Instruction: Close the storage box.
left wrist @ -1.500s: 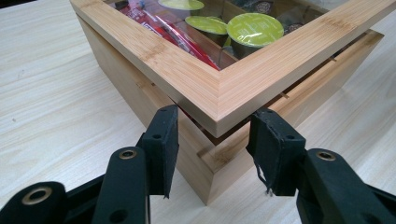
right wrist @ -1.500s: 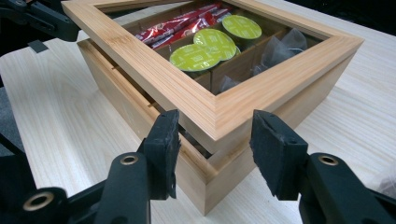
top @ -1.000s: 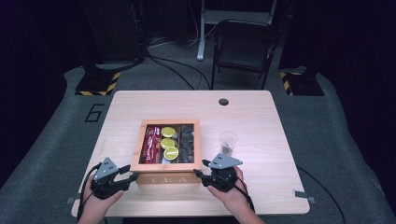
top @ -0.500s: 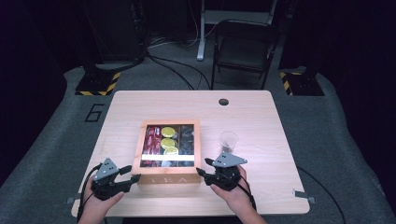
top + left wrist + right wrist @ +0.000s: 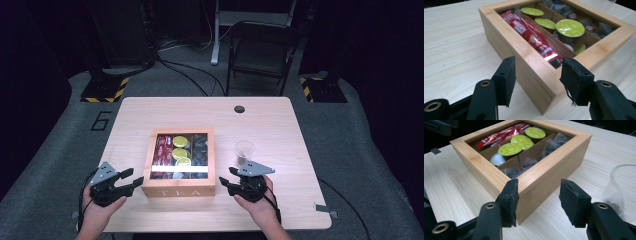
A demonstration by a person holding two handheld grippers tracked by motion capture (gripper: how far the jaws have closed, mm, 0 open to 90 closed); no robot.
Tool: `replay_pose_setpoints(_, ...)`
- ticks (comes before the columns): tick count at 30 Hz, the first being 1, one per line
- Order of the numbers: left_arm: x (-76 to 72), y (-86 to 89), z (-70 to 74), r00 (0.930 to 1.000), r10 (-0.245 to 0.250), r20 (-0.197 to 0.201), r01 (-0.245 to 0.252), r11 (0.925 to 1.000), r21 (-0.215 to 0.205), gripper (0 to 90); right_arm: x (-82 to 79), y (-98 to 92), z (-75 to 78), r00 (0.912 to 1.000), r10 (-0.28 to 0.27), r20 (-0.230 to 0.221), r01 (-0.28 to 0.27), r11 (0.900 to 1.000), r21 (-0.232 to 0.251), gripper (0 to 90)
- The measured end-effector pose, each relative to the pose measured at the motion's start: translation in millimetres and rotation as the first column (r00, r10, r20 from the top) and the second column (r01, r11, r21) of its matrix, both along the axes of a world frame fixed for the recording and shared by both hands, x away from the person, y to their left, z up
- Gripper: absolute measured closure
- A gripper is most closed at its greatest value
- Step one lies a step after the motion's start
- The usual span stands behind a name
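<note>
Hardly moved since the earlier frame: both claws still flanking the wooden box (image 5: 179, 162).

High view: box mid-tabletop (image 5: 280, 125), left claw (image 5: 131, 180) and right claw (image 5: 226, 179) just beside its near corners, clear cup (image 5: 245, 152) to the right.

Left gripper view: left claw (image 5: 537, 80) spread wide around a box (image 5: 534, 60) corner, not touching; red packets (image 5: 531, 37) and green-topped pods (image 5: 570, 27) inside.

Right gripper view: right claw (image 5: 537, 201) wide, astride the other corner of the box (image 5: 541, 180); cup (image 5: 621, 187) alongside.

Beyond my table (image 5: 280, 125) a black chair (image 5: 260, 52) stands on grey floor (image 5: 360, 135); striped stand bases (image 5: 105, 90) flank it, dark all round.
</note>
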State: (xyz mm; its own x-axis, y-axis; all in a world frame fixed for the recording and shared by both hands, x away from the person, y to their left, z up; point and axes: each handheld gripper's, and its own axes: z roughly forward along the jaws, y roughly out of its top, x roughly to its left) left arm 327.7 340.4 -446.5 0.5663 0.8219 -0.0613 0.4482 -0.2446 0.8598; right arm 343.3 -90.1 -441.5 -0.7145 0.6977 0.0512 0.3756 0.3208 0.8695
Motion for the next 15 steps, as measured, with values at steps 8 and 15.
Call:
replay_pose_setpoints(8, 8.5, 15.0, -5.7, 0.9984, 0.056, -0.005, -0.056, 0.9984, -0.012, 45.6, 0.7, -13.1, -5.6, 0.9994, -0.033, -0.004, 0.033, 0.999, -0.015, 49.1)
replay_pose_setpoints(15, 13.5, 22.1, -12.6, 0.9978, 0.060, -0.027, -0.061, 0.9978, -0.024, 45.3, 5.5, -16.8, -16.2, 0.9987, -0.048, -0.017, 0.047, 0.998, -0.052, 49.1)
